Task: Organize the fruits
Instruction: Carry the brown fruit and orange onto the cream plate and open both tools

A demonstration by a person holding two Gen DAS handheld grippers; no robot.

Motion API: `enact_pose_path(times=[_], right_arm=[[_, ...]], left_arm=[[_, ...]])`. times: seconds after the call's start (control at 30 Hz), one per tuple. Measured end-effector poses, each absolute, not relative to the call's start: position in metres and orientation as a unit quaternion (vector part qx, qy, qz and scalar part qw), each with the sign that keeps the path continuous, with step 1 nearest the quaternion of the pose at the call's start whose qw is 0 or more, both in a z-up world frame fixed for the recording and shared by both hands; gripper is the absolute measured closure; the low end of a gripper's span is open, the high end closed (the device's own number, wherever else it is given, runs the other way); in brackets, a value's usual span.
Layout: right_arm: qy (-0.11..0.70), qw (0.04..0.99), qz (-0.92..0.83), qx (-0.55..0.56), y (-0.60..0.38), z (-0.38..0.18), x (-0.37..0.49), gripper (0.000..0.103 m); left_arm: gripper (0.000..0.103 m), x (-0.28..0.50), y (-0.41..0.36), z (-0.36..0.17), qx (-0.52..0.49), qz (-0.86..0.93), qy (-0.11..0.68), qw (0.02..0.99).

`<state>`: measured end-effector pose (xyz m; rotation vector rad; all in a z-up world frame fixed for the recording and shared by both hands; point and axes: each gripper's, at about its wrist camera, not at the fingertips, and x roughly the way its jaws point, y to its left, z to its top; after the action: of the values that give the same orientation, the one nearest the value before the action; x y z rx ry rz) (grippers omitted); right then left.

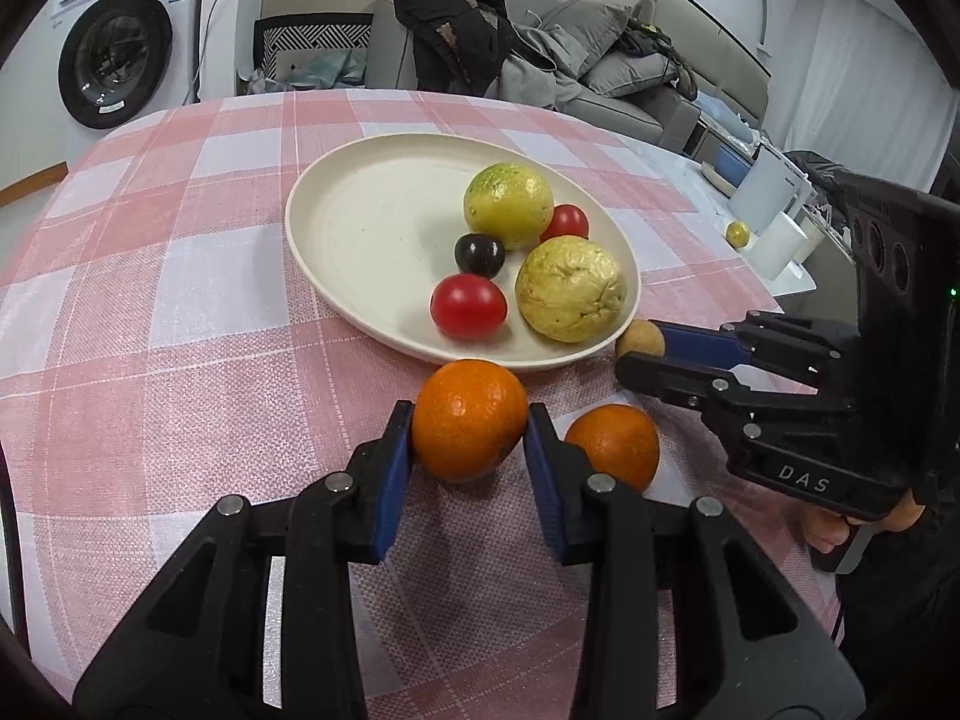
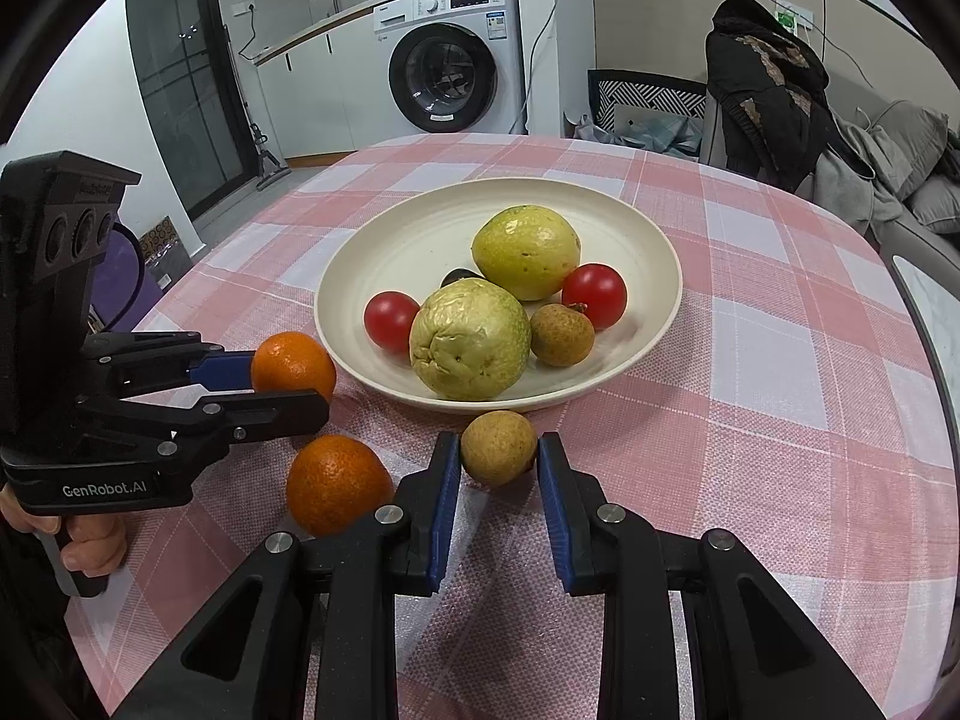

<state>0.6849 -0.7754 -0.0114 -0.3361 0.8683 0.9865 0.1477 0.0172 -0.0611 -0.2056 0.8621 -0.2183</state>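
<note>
Left fingers: the left gripper (image 1: 468,426) has its blue pads squeezed on an orange (image 1: 469,419), low in the middle of the left wrist view.
Right fingers: the right gripper (image 2: 499,450) is closed on a small brown fruit (image 2: 498,447), low in the middle of the right wrist view. Its pads sit tight on both sides.
Table: a round table with a pink and white checked cloth (image 2: 750,360) fills most of both views.
Plate: a big cream plate (image 2: 384,252) sits in the middle of the cloth, just behind both held fruits.
Green fruits: two big yellow-green fruits lie on the plate, a smooth one (image 2: 527,252) at the back and a wrinkly one (image 2: 469,339) at the front.
Second orange: another orange (image 2: 337,483) rests on the cloth at the lower left of the right wrist view, near the held one.
Small fruits: two red tomatoes (image 2: 391,321) (image 2: 594,294), a dark plum (image 1: 478,254) and one more brown fruit (image 2: 561,335) are on the plate too.
</note>
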Motion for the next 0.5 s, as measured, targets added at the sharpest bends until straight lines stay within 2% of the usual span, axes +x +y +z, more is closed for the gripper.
enact_pose_path(times=[0.5], right_arm=[[0.367,0.796,0.463,-0.13,-0.786,0.01,0.685,0.076]], left_arm=[[0.07,0.137,0.029,-0.032,-0.096,-0.082,0.36,0.925]])
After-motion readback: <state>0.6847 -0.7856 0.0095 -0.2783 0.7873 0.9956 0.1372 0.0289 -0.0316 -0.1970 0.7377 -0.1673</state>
